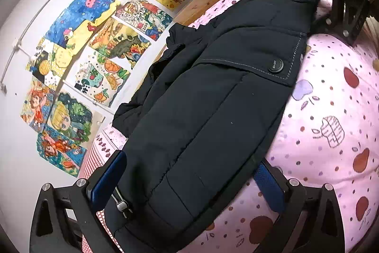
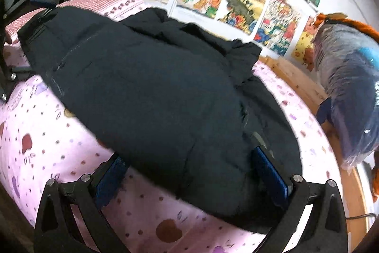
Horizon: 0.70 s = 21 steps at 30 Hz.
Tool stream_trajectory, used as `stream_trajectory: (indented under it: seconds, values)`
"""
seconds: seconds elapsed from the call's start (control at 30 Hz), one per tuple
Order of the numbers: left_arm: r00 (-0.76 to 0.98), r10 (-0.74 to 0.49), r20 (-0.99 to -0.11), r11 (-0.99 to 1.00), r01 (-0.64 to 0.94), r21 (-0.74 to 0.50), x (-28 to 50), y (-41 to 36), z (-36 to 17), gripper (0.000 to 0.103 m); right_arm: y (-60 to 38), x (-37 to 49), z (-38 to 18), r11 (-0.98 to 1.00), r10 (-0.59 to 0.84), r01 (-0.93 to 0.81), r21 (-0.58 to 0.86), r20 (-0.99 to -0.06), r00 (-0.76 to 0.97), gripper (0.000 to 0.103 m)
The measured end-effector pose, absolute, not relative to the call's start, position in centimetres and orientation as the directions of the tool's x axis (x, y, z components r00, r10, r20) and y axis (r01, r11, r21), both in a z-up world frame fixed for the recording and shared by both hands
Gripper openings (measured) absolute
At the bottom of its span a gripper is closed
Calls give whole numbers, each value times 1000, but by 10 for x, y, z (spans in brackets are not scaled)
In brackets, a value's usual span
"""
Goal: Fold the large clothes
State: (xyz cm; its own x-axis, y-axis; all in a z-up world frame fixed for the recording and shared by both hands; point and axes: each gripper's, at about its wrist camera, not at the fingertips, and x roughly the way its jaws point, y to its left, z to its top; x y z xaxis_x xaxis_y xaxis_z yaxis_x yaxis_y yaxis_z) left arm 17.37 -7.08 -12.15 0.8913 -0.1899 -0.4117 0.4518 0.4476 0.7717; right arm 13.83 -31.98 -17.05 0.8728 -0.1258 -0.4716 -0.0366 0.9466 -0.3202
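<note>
While the dark padded jacket (image 1: 213,98) lies spread across the pink apple-print bed cover (image 1: 331,129), both pairs of tongs sit at its edges with their blue pads wide apart. The left tongs (image 1: 189,172) straddle the jacket's hem end, one pad beside a drawcord toggle (image 1: 122,205) and the other at the opposite edge of the fabric; the jaws are spread and not clenched on the cloth. A flap with pale stitching and a round snap button (image 1: 275,66) shows farther up the jacket. In the right wrist view the right tongs (image 2: 191,172) likewise stand released, their pads on either side of a bulging fold of the jacket (image 2: 154,87), which partly drapes over them. Behind the bed, colourful children's drawings (image 1: 94,51) cover the white wall. A plastic-wrapped bundle (image 2: 350,87) rests on the wooden bed frame (image 2: 305,84) beside the cover.
</note>
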Motion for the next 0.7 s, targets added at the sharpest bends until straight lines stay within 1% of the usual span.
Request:
stream_trajectory:
  seconds: [0.13, 0.23, 0.37, 0.47, 0.6, 0.67, 0.7]
  values:
    - [872, -197, -449, 490, 484, 725, 181, -68, -114, 103, -336, 146, -144, 973, -65, -46, -226, -461, 885, 101]
    - [848, -210, -486, 530, 517, 673, 188, -62, -107, 103, -352, 160, -129, 988, 8, -81, -128, -490, 871, 101]
    - [824, -248, -509, 549, 552, 627, 192, -57, -102, 103, -377, 182, -112, 993, 113, -109, 38, -529, 841, 101]
    - [840, -224, -493, 541, 529, 654, 193, -59, -105, 103, -389, 191, -103, 984, 169, -117, 131, -534, 828, 101]
    - [877, -185, -444, 551, 466, 692, 194, -64, -99, 103, -393, 205, -105, 976, 203, -126, 175, -542, 815, 101]
    - [900, -172, -400, 563, 423, 710, 196, -64, -91, 97, -392, 209, -105, 975, 208, -130, 179, -544, 813, 101]
    - [908, -167, -384, 573, 406, 712, 197, -65, -85, 88, -392, 208, -104, 976, 206, -130, 175, -543, 814, 101]
